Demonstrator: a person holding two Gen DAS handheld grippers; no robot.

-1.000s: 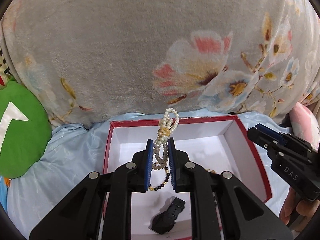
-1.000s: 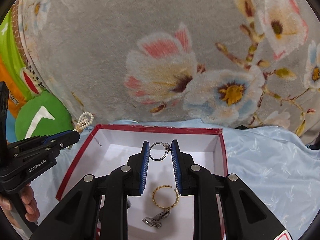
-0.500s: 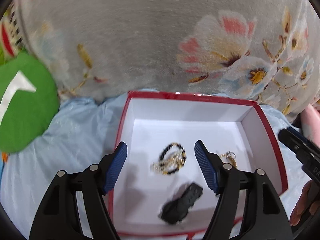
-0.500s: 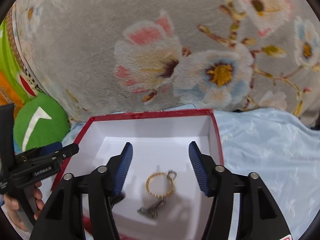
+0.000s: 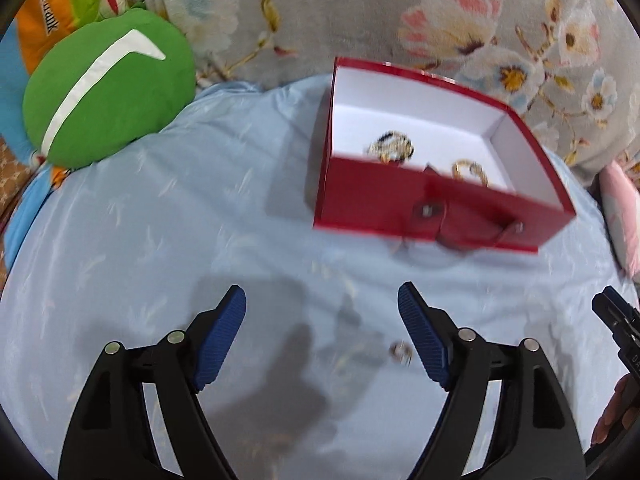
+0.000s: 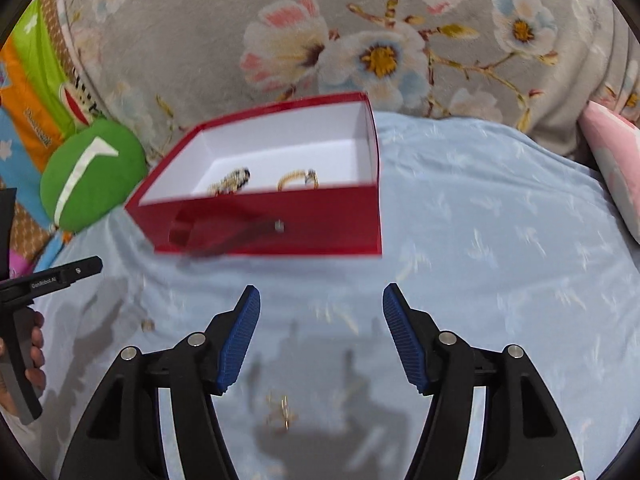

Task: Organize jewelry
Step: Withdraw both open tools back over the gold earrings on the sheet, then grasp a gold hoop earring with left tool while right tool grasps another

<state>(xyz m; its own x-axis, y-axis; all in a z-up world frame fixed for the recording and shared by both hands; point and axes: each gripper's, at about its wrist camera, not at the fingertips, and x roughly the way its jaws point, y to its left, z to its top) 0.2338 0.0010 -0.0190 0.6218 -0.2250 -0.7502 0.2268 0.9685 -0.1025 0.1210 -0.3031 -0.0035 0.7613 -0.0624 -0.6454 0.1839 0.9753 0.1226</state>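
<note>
A red box (image 5: 400, 204) with a white inside sits on the light blue sheet; it also shows in the right wrist view (image 6: 280, 224). Inside lie a beaded bracelet (image 5: 390, 148) (image 6: 230, 182) and a gold bangle (image 5: 470, 171) (image 6: 298, 179). My left gripper (image 5: 322, 328) is open and empty, in front of the box above the sheet. A small ring (image 5: 400, 350) lies by its right finger. My right gripper (image 6: 322, 328) is open and empty. A small gold piece (image 6: 282, 414) lies on the sheet between its fingers.
A green cushion (image 5: 104, 92) (image 6: 90, 174) lies left of the box. A grey floral blanket (image 6: 360, 40) rises behind it. A pink pillow (image 6: 616, 168) is at the right. Another small piece (image 6: 148, 325) lies on the sheet at the left.
Both grippers opened and dropped the pearl necklace and the ring into the box, then pulled back and down toward the sheet in front of it.
</note>
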